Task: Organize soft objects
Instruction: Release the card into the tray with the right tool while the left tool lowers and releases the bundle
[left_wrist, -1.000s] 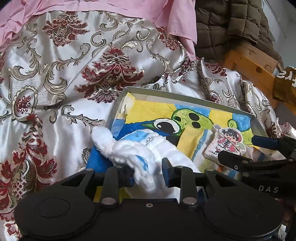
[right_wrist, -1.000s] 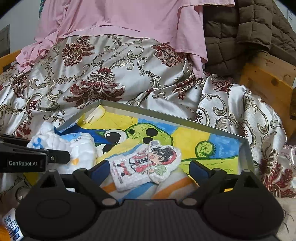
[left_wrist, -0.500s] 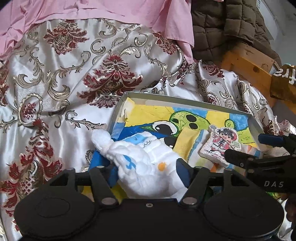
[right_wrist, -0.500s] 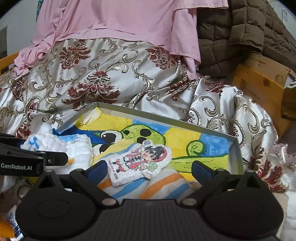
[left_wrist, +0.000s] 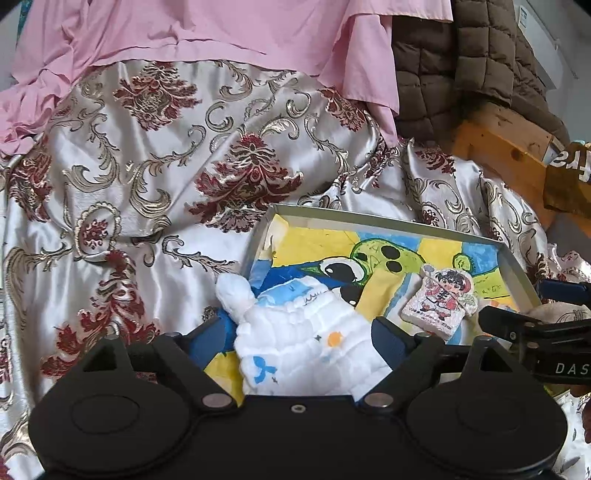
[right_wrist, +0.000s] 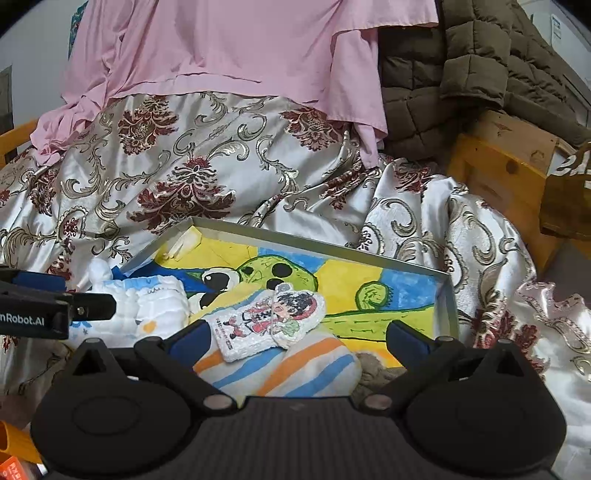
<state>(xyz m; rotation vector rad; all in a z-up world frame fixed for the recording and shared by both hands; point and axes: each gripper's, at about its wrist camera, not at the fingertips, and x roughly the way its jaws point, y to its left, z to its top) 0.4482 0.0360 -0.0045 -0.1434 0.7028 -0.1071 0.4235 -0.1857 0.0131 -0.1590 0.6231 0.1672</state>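
White cloth: a bunched white cloth bundle (left_wrist: 306, 343) with blue and orange prints is seen lying at the near-left corner of the tray (left_wrist: 388, 218), part of it draped over the left wall.
Left gripper: left gripper (left_wrist: 299, 338) jaws are opening; the bundle sits between them, pads not pressed on it, so it is judged released.
Right gripper: right gripper (right_wrist: 299, 339) jaws are opening and spread wide; nothing is clamped. The character pad (right_wrist: 271, 319) and the striped cloth (right_wrist: 288, 369) lie between and below the fingers, untouched as far as can be told.
Step in hand: release and pull-back after placing, as judged.
How to do it well: both grippers should be lifted straight back with jaws kept wide, so no fold is snagged and dragged out. The bundle's overhang should be checked; a nudge inward may be needed if it slides off the wall.
Tray: shallow grey-walled tray with a painted green cartoon figure on its floor, set on patterned satin fabric (left_wrist: 147, 184).
Tray contents: white bundle at left, character pad toward the right on top of the striped cloth, something brownish at the near-right edge, not identifiable.
Outside tray: pink fabric (right_wrist: 240, 48) and a brown quilted jacket (right_wrist: 461, 74) are piled behind, not yet sorted.
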